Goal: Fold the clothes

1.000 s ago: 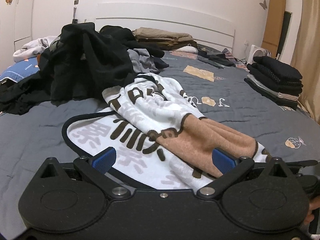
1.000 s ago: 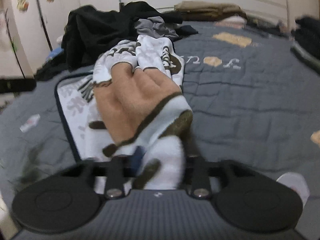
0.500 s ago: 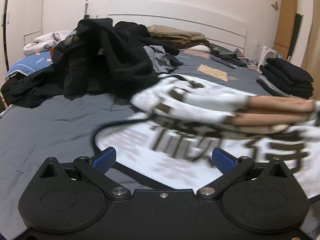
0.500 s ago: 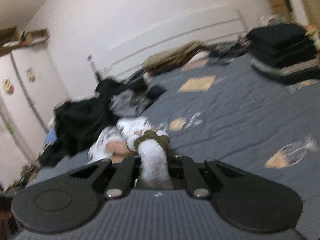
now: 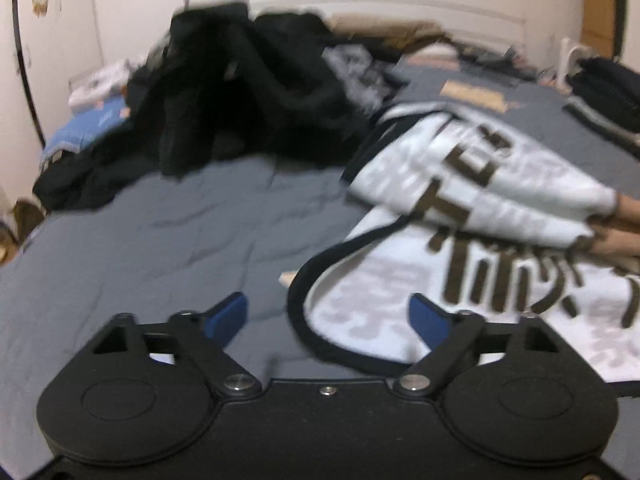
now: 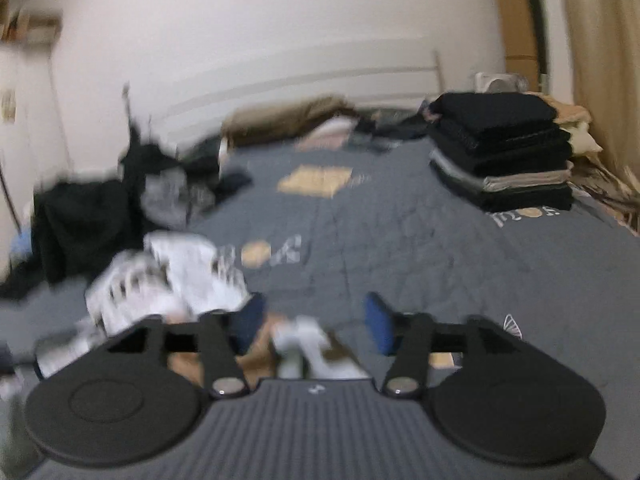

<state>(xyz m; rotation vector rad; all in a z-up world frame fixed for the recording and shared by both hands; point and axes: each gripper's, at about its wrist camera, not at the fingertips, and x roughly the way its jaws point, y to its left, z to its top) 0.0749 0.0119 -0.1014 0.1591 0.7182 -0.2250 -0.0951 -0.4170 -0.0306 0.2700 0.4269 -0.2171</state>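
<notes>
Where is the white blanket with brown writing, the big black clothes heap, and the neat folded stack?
white blanket (image 5: 500, 184), left wrist view, top fold.
black clothes heap (image 5: 256, 92), left wrist view, middle.
folded stack (image 6: 500, 140), right wrist view, front side.

My left gripper sits low and level, its 2 blue pads spread wide, gripping nothing; my right gripper likewise has both pads parted, nothing clamped between them.
</notes>
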